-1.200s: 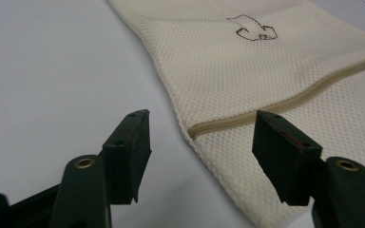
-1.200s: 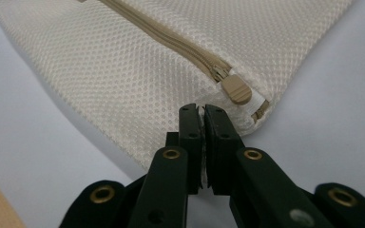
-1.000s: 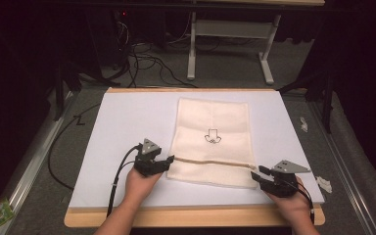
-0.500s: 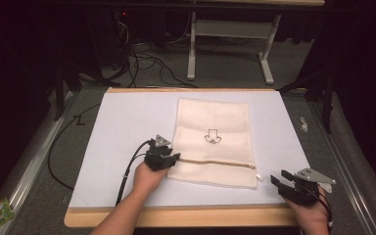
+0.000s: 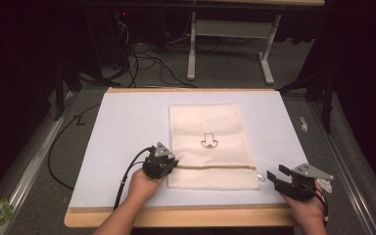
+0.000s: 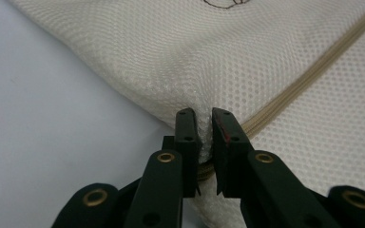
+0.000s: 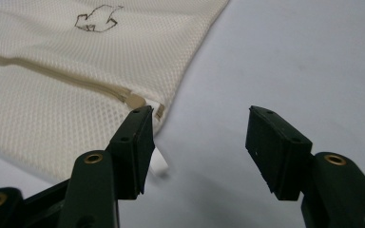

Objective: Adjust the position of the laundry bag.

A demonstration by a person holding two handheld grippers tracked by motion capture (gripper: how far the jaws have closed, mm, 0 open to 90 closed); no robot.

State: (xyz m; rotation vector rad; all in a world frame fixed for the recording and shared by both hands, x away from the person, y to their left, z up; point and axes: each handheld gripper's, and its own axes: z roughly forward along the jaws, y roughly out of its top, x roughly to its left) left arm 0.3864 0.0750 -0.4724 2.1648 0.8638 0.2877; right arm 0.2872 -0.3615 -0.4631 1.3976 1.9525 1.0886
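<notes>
A cream mesh bag point(image 5: 205, 128) with a small dark drawing point(image 5: 208, 142) lies flat on the white mat point(image 5: 127, 122). A tan zipper point(image 5: 215, 167) runs across its near part, closed, with the slider and a white tab at the right end point(image 7: 142, 102). My left gripper point(image 5: 169, 164) is shut on the bag's left edge at the zipper's end, where the mesh point(image 6: 180, 61) bunches up between its jaws. My right gripper point(image 5: 274, 176) stands open just right of the bag's near right corner, nothing between its jaws, the zipper slider beside its left jaw.
The mat lies on a wooden table point(image 5: 176, 218) whose front edge runs close under both hands. A small white object point(image 5: 303, 122) lies off the mat at the right. Cables point(image 5: 142, 54) and a table frame point(image 5: 230, 29) stand on the floor beyond.
My right gripper let go at the zipper's right end, opened and drew back to the right. My left gripper shifted right along the bag's left edge and stays shut on it.
</notes>
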